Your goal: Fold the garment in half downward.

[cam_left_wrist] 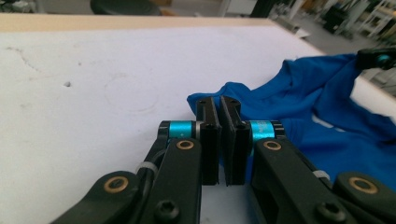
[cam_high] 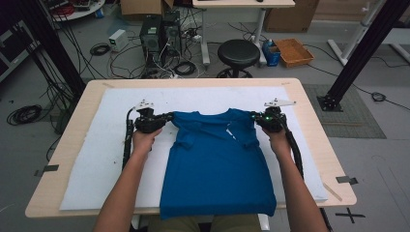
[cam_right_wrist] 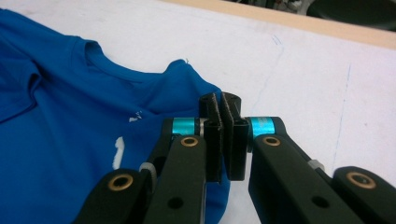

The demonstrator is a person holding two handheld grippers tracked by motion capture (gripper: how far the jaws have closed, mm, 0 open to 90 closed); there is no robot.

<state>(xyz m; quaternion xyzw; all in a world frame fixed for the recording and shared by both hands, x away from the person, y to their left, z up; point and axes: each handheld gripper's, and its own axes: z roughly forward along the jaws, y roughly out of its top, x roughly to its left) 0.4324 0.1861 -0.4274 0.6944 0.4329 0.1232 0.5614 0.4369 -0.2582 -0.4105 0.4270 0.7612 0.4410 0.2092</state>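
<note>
High view: blue cotton T-shirt flat on white foam mat, hem over near edge, free mat both sides. Left gripper view: left gripper clamped on shoulder cloth. Right gripper view: right gripper pinching other shoulder.

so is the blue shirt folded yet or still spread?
Partly folded: the blue shirt lies flat with both sleeves turned in; the left gripper and right gripper pinch its shoulders.
</note>
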